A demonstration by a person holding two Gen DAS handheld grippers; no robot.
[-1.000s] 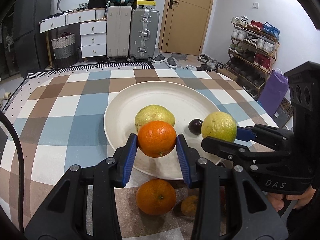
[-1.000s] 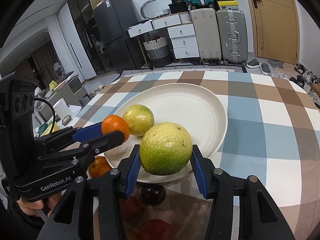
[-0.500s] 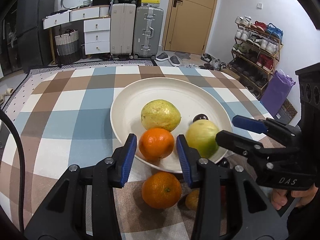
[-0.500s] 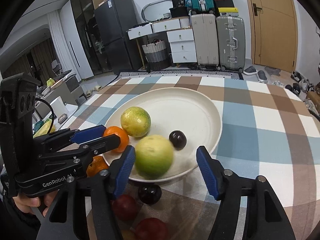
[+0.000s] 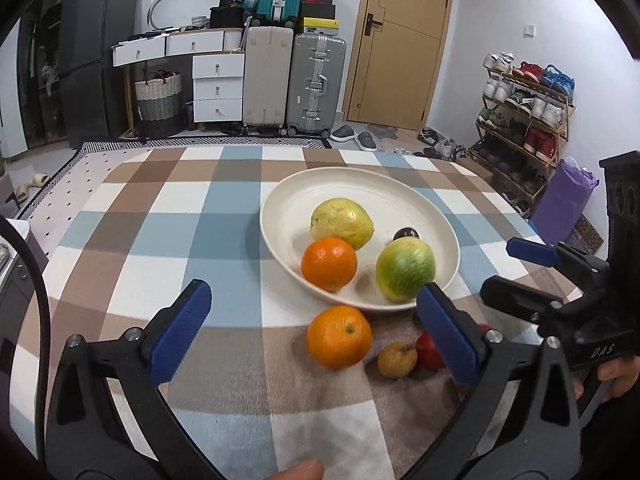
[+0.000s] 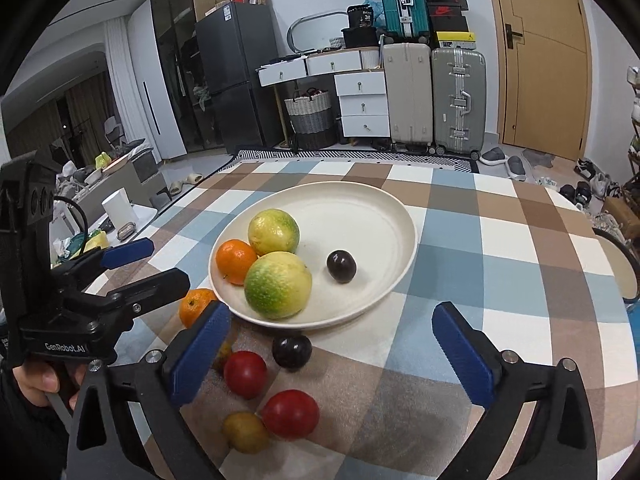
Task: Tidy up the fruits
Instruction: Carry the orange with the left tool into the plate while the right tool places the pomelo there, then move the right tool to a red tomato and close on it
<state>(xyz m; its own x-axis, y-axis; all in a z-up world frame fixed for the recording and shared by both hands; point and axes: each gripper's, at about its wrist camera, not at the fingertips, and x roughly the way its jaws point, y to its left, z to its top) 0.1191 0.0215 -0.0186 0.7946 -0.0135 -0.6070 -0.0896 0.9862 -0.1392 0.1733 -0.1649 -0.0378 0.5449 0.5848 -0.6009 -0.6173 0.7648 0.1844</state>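
Note:
A cream plate [image 5: 420, 200] [image 6: 384, 216] on the checked tablecloth holds two yellow-green fruits [image 5: 342, 222] [image 6: 277, 284], an orange [image 5: 329, 264] [image 6: 235, 255] and a dark plum [image 6: 341, 266]. In front of the plate lie a second orange [image 5: 339, 336] [image 6: 195, 306], a dark plum [image 6: 292, 351], two red fruits [image 6: 245, 373] [image 6: 291, 413] and a small yellow-brown fruit [image 5: 397, 359] [image 6: 245, 432]. My left gripper [image 5: 312, 332] is open and empty above the loose orange. My right gripper [image 6: 334, 350] is open and empty above the loose fruits.
The table's far edge faces suitcases [image 5: 292, 80], a white drawer unit [image 5: 218, 84] and a door. A shoe rack [image 5: 524, 112] stands to the right, a fridge [image 6: 236, 76] to the left. Bare tablecloth [image 5: 160, 232] lies left of the plate.
Both grippers let go of their fruit on the plate: the left released the orange, the right the green-yellow fruit. Both opened wide and drew back toward the near table edge.

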